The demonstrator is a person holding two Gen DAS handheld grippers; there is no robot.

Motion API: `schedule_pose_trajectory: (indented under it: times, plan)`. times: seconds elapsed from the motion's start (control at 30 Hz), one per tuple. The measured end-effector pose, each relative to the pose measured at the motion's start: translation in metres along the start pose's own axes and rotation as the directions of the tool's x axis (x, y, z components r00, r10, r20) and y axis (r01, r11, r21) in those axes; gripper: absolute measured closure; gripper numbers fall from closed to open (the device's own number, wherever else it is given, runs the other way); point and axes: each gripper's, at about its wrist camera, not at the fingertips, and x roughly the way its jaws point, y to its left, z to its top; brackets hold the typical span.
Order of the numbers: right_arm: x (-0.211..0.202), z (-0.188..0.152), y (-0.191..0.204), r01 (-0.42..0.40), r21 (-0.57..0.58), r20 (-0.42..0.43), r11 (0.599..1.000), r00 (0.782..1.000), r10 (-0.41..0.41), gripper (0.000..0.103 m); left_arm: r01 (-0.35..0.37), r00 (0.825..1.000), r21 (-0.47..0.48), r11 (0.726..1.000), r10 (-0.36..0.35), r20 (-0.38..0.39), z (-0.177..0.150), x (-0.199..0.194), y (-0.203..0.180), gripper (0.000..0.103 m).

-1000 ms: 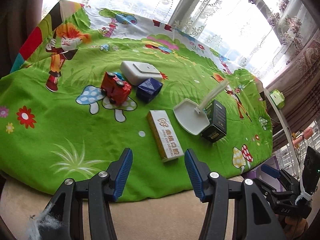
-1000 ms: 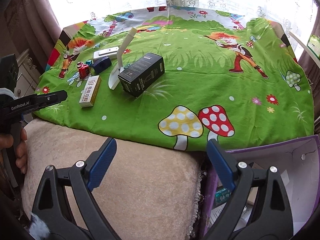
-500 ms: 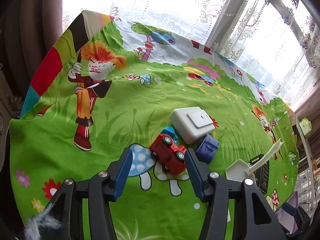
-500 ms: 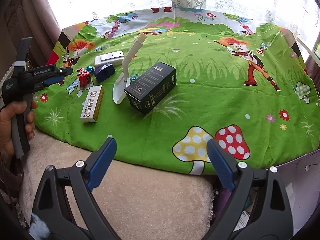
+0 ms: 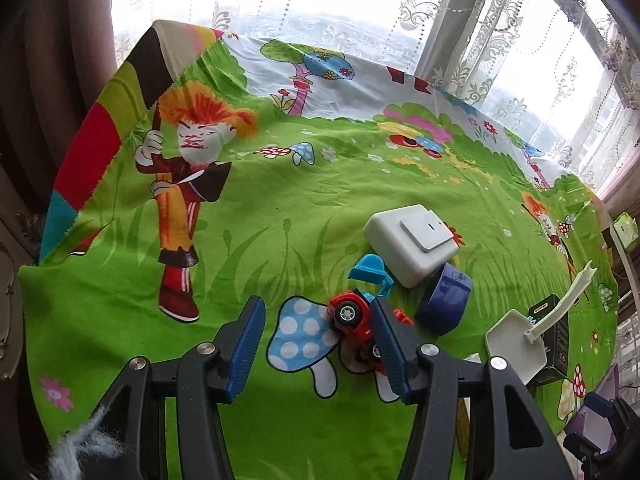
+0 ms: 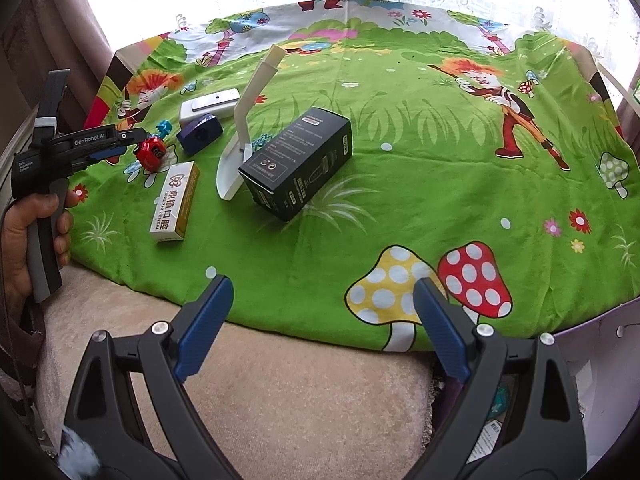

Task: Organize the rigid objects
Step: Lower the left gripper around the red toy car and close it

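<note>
A red toy car (image 5: 352, 318) lies on the green cartoon cloth, right at the inner side of my left gripper's right finger. My left gripper (image 5: 318, 338) is open, with the car partly between its fingers; it also shows in the right wrist view (image 6: 120, 144) next to the car (image 6: 150, 153). Beside the car lie a blue plastic piece (image 5: 370, 268), a white switch box (image 5: 412, 242) and a dark blue box (image 5: 444, 304). My right gripper (image 6: 320, 328) is open and empty above the table's front edge.
A white shovel (image 6: 244, 136) leans on a black box (image 6: 298, 162). A white and yellow box (image 6: 176, 200) lies near the front left. A beige cushion (image 6: 280, 392) borders the cloth. A purple bin (image 6: 600, 360) stands at the right.
My left gripper has moved forward and down to the red car, which now sits against its right finger. My right gripper has moved a little closer to the table.
</note>
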Motion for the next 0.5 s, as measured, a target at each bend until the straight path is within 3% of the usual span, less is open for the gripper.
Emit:
schedule_pose_trajectory:
  times: [0.23, 0.37, 0.5]
  plan:
    - [0.004, -0.001, 0.002, 0.006, -0.006, -0.015, 1.000, 1.000, -0.006, 0.010, -0.038, 0.999, -0.015, 0.999, 0.038, -0.024, -0.016, -0.008, 0.019, 0.047]
    - [0.004, 0.002, 0.005, 0.014, -0.019, -0.009, 1.000, 1.000, -0.014, 0.010, -0.029, 0.998, -0.025, 0.999, 0.028, -0.047, -0.025, -0.007, 0.024, 0.047]
    - [0.006, 0.005, 0.007, 0.021, -0.029, -0.008, 0.999, 1.000, -0.021, 0.010, -0.010, 1.000, -0.026, 1.000, 0.009, -0.022, -0.028, -0.017, 0.022, 0.047]
